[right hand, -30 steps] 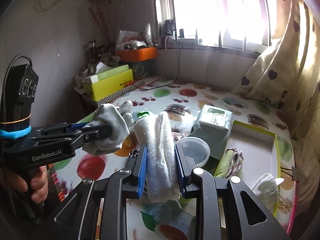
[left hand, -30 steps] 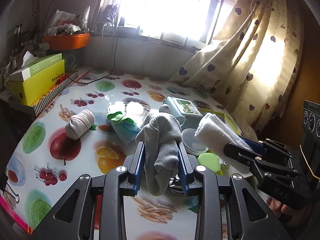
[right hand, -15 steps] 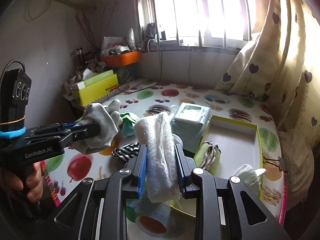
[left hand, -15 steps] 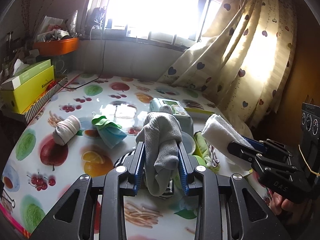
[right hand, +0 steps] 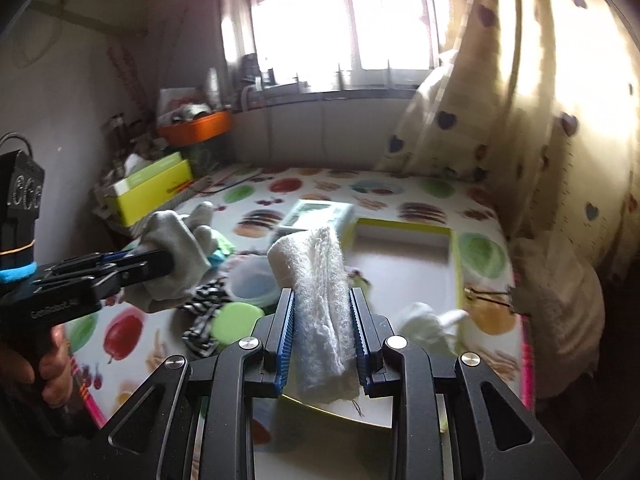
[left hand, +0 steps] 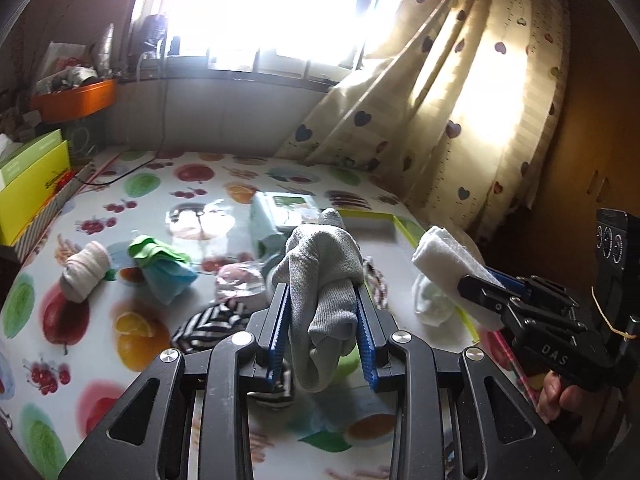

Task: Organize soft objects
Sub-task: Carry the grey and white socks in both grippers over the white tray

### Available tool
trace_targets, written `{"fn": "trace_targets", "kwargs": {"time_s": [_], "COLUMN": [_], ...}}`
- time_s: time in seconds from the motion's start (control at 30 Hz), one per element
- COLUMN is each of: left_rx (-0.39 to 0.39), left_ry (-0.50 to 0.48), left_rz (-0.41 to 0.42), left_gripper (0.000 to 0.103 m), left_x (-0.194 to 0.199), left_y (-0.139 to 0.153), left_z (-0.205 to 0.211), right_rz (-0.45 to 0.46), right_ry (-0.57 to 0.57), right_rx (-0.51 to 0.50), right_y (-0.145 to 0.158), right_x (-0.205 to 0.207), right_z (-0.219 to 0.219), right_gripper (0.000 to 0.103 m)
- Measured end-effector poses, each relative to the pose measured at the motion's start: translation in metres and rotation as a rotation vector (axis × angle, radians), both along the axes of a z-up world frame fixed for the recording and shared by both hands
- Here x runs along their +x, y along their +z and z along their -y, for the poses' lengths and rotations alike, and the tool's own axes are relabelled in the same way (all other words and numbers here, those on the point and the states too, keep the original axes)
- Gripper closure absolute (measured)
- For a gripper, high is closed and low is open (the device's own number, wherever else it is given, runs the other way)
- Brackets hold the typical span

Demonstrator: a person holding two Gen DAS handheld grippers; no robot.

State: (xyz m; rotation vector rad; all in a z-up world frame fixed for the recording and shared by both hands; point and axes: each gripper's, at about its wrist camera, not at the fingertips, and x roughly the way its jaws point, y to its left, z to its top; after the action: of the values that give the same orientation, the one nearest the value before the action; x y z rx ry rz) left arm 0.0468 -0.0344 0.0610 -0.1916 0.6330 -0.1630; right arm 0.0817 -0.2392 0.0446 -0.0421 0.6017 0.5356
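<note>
Grey sock [left hand: 324, 280] between blue-padded fingers [left hand: 280, 332]; white rolled towel [right hand: 320, 300]; black-and-white striped cloth [left hand: 208, 326] left of them; fruit-print tablecloth [left hand: 160, 184].

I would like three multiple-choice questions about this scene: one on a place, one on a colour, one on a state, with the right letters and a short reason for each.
1. Where does the striped cloth lie?
A. in the tray
B. on the table
C. on the windowsill

2. What colour is the tray rim?
A. yellow-green
B. red
C. black

3. What is the left gripper doing?
A. open, holding nothing
B. shut on the white towel
C. shut on the grey sock

Answers:
1. B, it lies on the fruit-print table, outside the tray.
2. A, the rim shows yellow-green.
3. C, the sock is pinched between its fingers; the right gripper grips the white towel.
</note>
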Motion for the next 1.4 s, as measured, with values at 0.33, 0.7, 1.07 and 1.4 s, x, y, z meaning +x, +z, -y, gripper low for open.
{"fn": "trace_targets", "kwargs": {"time_s": [0.33,0.7,1.07,1.4], "left_rx": [0.003,-0.019,-0.034,-0.036], "left_ry": [-0.087,-0.24,-0.234,-0.226], "left_rz": [-0.033,-0.134,-0.183,-0.22], "left_gripper": [0.071,0.071,0.071,0.071], "left_x": [0.015,0.023,0.038,0.059], "left_y": [-0.008,-0.035,-0.047,-0.054], "left_z": [0.033,0.075,0.078,0.085], "right_rz": [-0.055,-0.138,-0.182,-0.168], "right_ry": [-0.107,-0.203,-0.165,-0.133], "right_rx": [-0.016,-0.108,-0.139,-0.095], "right_y": [-0.021,-0.045,-0.059,-0.062], "right_x": [0.008,0.012,0.052,0.073], "right_z": [0.037,0.056,0.039,0.033], "right_gripper": [0.078,0.078,0.078,0.078]}}
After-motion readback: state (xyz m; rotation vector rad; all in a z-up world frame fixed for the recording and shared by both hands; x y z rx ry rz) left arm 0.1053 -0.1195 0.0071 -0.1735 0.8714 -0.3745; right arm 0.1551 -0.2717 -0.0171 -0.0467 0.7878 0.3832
